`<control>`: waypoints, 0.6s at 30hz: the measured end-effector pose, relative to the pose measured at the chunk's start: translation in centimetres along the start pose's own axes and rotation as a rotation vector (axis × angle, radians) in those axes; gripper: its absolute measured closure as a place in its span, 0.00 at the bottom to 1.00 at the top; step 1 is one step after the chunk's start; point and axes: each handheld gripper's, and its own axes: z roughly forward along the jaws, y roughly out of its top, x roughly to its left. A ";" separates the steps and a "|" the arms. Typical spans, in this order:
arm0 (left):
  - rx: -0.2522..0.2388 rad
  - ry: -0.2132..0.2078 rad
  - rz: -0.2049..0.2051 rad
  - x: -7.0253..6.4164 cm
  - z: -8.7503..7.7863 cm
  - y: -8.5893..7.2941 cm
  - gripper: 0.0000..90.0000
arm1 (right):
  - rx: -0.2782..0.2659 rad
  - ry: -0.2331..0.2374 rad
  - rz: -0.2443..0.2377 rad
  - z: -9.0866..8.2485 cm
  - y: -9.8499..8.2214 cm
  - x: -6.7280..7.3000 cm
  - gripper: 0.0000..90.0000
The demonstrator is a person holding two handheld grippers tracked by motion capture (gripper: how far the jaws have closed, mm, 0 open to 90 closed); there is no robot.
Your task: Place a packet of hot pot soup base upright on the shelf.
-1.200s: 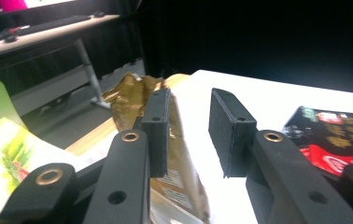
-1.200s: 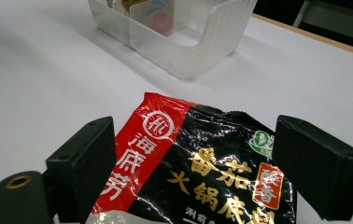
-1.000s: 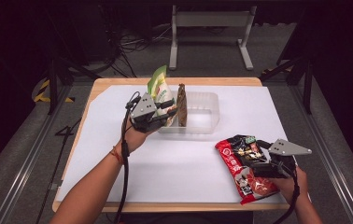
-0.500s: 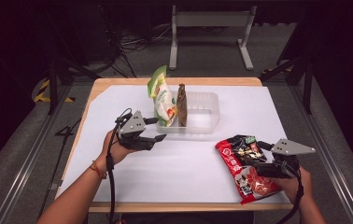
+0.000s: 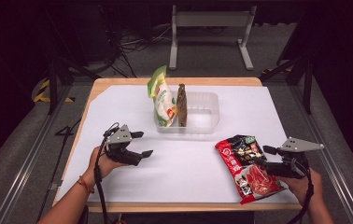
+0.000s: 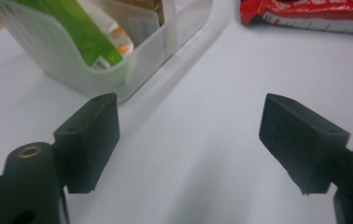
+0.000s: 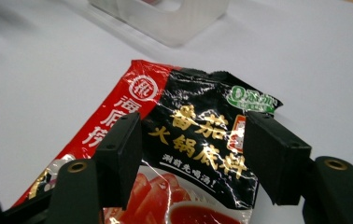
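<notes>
My right gripper (image 5: 264, 157) straddles the red sauce packet (image 5: 249, 168) lying flat at five o'clock on the table (image 5: 118, 93); its jaws have just been closing, pads not yet pressing. My left gripper (image 5: 142, 143), at eight o'clock, has just been opening and holds nothing. The clear bin (image 5: 202, 116) with a green bag (image 5: 163, 98) stands at twelve o'clock, nothing blocking between.

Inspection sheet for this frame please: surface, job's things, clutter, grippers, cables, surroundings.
Surface: white sheet on a wooden table.
Job's things: red sauce packet lying flat; clear bin holding an upright green packet and brown packet.
Clutter: nothing seen.
Grippers: left gripper open, nothing between its jaws, which have just been opening; right gripper over the red packet, jaws just closing, not pressing.
Cables: one trails from each gripper.
Surroundings: dark floor, metal stands.
</notes>
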 end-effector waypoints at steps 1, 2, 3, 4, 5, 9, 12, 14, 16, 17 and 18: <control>0.013 -0.005 -0.001 0.0 0.2 -0.1 0.24 | 0.010 0.007 0.008 0.1 -0.1 -0.2 0.42; 0.018 -0.003 0.004 -0.1 0.3 -0.2 0.25 | 0.035 0.000 0.019 0.2 -0.3 -0.5 0.43; 0.030 -0.002 0.018 -0.3 0.4 -0.2 0.25 | 0.046 0.003 0.026 0.2 -0.5 -0.6 0.44; 0.028 -0.008 0.020 -0.5 0.5 -0.3 0.25 | 0.060 0.014 0.033 0.2 -0.6 -0.8 0.46; 0.033 -0.007 0.023 -0.6 0.6 -0.3 0.25 | 0.072 0.010 0.037 0.3 -0.8 -1.0 0.48; 0.035 -0.017 0.023 -1.1 0.8 -0.3 0.25 | 0.105 0.027 0.079 0.2 -1.3 -1.7 0.61; 0.049 -0.029 0.029 -1.5 1.2 -0.4 0.27 | 0.117 0.031 0.087 0.1 -1.5 -2.1 0.72; 0.057 -0.035 0.034 -1.6 1.4 -0.4 0.28 | 0.114 0.014 0.092 -0.1 -1.5 -2.3 0.79; 0.066 -0.040 0.039 -1.8 1.7 -0.4 0.28 | 0.148 -0.022 0.079 -0.1 -1.8 -2.4 0.86; 0.075 -0.036 0.048 -1.8 1.8 -0.4 0.28 | 0.163 -0.035 0.077 -0.1 -1.9 -2.5 0.86; 0.075 -0.036 0.048 -1.8 1.8 -0.4 0.28 | 0.163 -0.035 0.077 -0.1 -1.9 -2.5 0.86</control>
